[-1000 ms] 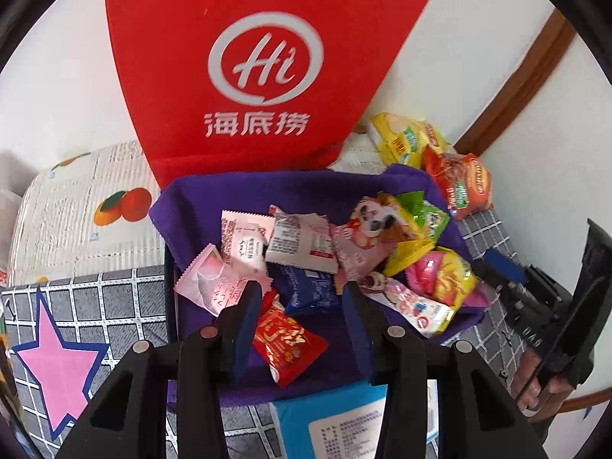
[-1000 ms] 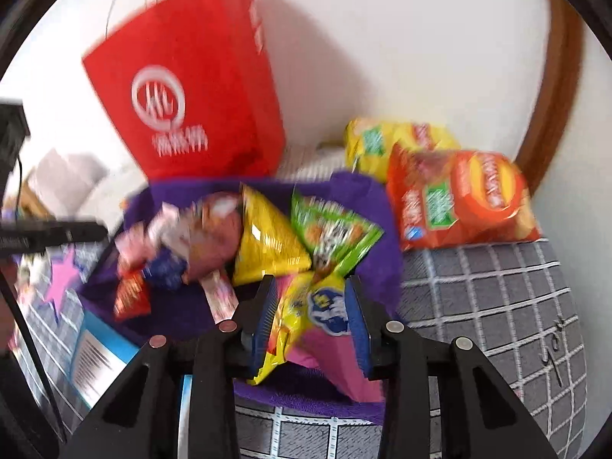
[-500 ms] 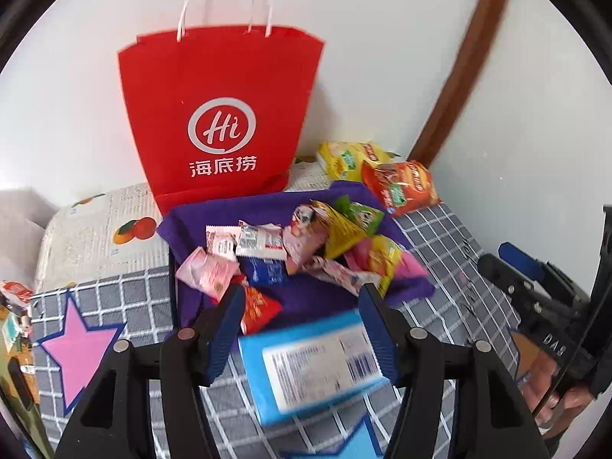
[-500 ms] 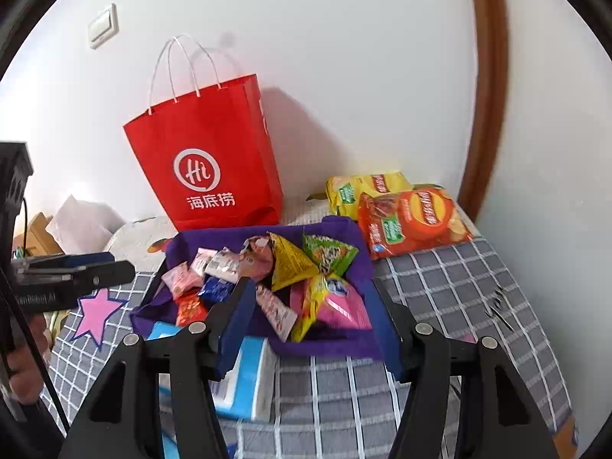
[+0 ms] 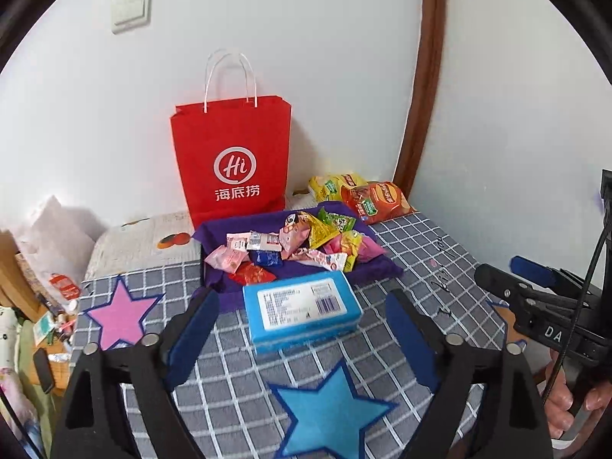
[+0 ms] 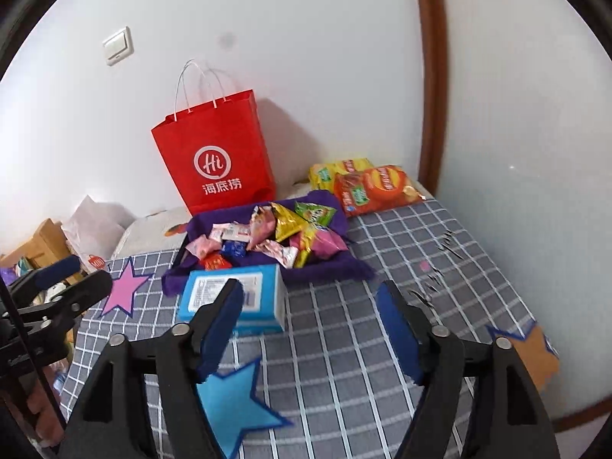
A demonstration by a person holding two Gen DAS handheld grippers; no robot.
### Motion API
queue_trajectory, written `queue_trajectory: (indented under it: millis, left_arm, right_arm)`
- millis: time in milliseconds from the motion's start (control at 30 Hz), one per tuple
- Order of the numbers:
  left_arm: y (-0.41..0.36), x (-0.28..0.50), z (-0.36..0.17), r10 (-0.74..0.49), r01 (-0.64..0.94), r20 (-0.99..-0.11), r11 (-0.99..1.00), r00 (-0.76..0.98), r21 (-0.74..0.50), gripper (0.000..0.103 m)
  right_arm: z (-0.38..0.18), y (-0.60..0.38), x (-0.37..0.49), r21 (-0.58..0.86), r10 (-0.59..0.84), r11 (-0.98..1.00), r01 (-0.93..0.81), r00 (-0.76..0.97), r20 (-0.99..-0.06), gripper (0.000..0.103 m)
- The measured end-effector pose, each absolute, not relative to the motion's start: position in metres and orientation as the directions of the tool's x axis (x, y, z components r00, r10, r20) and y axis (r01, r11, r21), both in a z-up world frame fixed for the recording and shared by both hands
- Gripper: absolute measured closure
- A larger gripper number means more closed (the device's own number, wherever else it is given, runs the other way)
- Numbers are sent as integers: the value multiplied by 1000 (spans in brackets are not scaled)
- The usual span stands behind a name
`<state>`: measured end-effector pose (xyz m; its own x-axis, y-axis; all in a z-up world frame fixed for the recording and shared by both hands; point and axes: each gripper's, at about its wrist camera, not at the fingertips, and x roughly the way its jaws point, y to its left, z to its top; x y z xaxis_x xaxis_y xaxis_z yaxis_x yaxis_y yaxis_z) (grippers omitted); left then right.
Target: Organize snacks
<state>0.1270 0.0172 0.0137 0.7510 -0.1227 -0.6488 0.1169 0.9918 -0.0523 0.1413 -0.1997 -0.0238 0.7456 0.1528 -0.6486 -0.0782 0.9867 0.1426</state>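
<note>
The purple cloth (image 5: pixel 359 271) serves as the landmark on the checked bed cover (image 5: pixel 413 252). To its left lies a pink star (image 5: pixel 118 311); behind it, against the wall, stands the red paper bag (image 5: pixel 231 157). On the cloth itself sits a loose heap of small snack packets (image 5: pixel 290 244): pink ones toward its left side, a red packet (image 5: pixel 250 273) at its front left edge, yellow and green ones toward its right. Just in front of the cloth lies a blue box (image 5: pixel 302 310), touching or nearly touching the cloth's front edge. Behind the cloth's right corner rest two large chip bags (image 6: pixel 363 183), one yellow, one orange, overlapping.

The left gripper (image 5: pixel 302 336) hangs well back from the cloth, jaws spread wide and empty, framing the blue box. The right gripper (image 6: pixel 311 329) is likewise wide apart and holds nothing, hovering over bare cover in front of the cloth's right side.

Judging by this, the sorting looks far from finished: the small packets are still jumbled together, and whether anything is in the bag cannot be told.
</note>
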Motion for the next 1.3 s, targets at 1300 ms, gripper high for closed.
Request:
queue_trajectory:
  millis: [1300]
  left_arm:
    - [-4, 13, 21, -62, 61, -610, 998, 790, -23, 5]
  right_arm:
    - [-16, -214, 6, 81, 66, 996, -21, 790, -609, 1]
